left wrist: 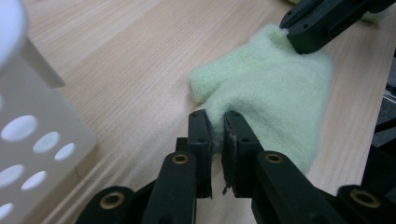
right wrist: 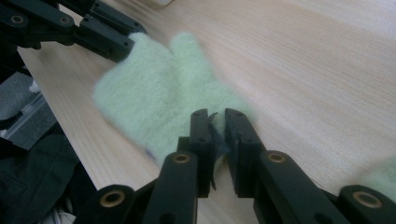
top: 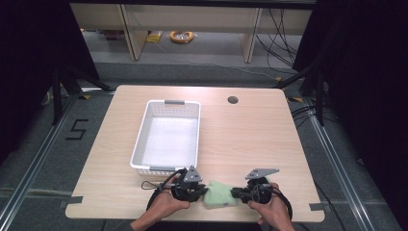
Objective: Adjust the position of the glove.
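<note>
Lower centre of the high view: pale green fleece cloth (top: 220, 193) lies near the desk's (top: 250, 134) front edge. Left tongs (left wrist: 217, 125) nearly closed, pinching the cloth's near edge. Right tongs (right wrist: 215, 122) likewise nipping its opposite edge. White basket (top: 168, 137) just above-left; bare desk to the right.

White perforated basket (top: 144, 130) is sitting on the wooden table (top: 250, 139), left of centre, its long side running away from the person. Round cable hole (top: 233, 100) is showing near the far edge. Yellow cable coil (top: 181, 36) is lying on the floor beyond.
</note>
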### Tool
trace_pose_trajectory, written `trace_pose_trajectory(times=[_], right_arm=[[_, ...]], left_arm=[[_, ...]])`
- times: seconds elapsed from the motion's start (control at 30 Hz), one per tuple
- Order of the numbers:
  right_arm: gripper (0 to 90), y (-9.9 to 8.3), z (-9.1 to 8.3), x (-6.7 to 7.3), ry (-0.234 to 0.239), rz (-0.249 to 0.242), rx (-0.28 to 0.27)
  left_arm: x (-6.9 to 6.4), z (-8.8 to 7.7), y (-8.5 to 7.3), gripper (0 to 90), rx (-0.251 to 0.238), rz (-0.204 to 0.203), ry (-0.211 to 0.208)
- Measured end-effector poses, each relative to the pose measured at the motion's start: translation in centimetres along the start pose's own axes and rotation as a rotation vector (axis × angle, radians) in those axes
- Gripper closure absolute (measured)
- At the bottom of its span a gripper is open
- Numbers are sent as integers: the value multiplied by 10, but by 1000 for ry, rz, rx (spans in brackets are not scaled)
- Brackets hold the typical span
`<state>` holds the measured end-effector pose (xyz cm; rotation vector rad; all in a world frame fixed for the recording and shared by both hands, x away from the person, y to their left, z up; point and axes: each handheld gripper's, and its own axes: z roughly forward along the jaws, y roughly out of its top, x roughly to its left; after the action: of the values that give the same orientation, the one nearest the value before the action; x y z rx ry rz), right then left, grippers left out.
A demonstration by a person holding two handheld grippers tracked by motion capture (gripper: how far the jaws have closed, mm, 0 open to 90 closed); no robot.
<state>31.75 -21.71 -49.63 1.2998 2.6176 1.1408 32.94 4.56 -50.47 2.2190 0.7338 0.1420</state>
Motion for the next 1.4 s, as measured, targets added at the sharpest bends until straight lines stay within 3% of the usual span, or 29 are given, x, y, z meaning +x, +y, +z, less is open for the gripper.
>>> trace_pose_trajectory(times=[0.03,0.13,0.2,0.23,0.3,0.33,0.37,0.4,0.43,0.47,0.57,0.63,0.73,0.77,0.8,0.87,0.9,0.93,0.97,1.0,1.03,1.07,1.13,1.17,1.2,1.23,1.3,1.33,1.4], right_arm=[[805,0,0,-3,5,-9,-5],[750,0,0,-4,-4,-15,1],[682,1,-1,-3,-17,-14,3],[650,1,-1,-3,-18,-15,-7],[603,2,-4,-1,-16,-22,-48],[585,4,-9,-1,-26,-26,-40],[576,5,-13,-1,-34,-37,-55],[564,5,-15,-2,-25,-43,-66],[552,5,-21,-1,-42,-15,-67],[550,6,-27,-5,-64,-43,-69],[545,3,-41,-14,-80,-37,-86],[545,1,-54,-20,-147,-43,-89],[548,-2,-64,-29,-212,-69,-87],[550,-2,-66,-30,-221,-71,-79],[550,-4,-68,-31,-223,-48,-65],[557,-6,-70,-33,-239,-52,-50],[560,-9,-68,-35,-255,-71,-70],[566,-10,-71,-35,-262,-63,-18],[567,-11,-70,-35,-267,-53,-10],[567,-14,-67,-37,-281,-57,-50],[569,-17,-68,-40,-276,-52,-38],[573,-18,-70,-38,-269,-9,-16],[576,-22,-69,-42,-287,-14,-18],[577,-24,-71,-43,-304,-15,30],[578,-28,-68,-45,-312,-16,-10],[579,-28,-70,-46,-305,-3,24],[577,-30,-67,-47,-303,-8,17],[573,-30,-67,-44,-290,33,44],[556,-32,-63,-44,-293,46,57]], left_arm=[[0,-1,0,815,8,24,1],[-1,-3,0,772,13,29,10],[-1,-5,-1,717,6,0,16],[-1,-8,-1,684,9,13,17],[-3,-12,-2,624,-4,-5,39],[-3,-16,-2,600,-3,19,51],[-3,-18,-2,579,-10,17,54],[-4,-21,-2,560,-21,0,41],[-6,-24,-3,529,-26,-28,43],[-6,-28,-3,501,-24,-15,51],[-8,-32,-8,411,-28,-78,32],[-7,-34,-11,378,-22,-86,30],[-8,-35,-15,352,-19,-104,23],[-8,-35,-16,347,-26,-123,18],[-7,-36,-17,342,-17,-108,24],[-7,-38,-18,332,-17,-120,17],[-7,-39,-19,330,-19,-122,26],[-7,-40,-20,329,-20,-124,20],[-7,-41,-21,329,-18,-120,21],[-8,-41,-22,329,-33,-146,20],[-6,-43,-22,329,-25,-135,31],[-7,-44,-23,330,-34,-132,19],[-7,-46,-24,329,-33,-128,20],[-7,-46,-25,329,-37,-138,17],[-8,-46,-26,327,-36,-151,14],[-7,-46,-27,324,-25,-145,14],[-6,-46,-28,315,-18,-134,24],[-6,-45,-29,308,-18,-149,20],[-6,-45,-30,302,-15,-152,21]])
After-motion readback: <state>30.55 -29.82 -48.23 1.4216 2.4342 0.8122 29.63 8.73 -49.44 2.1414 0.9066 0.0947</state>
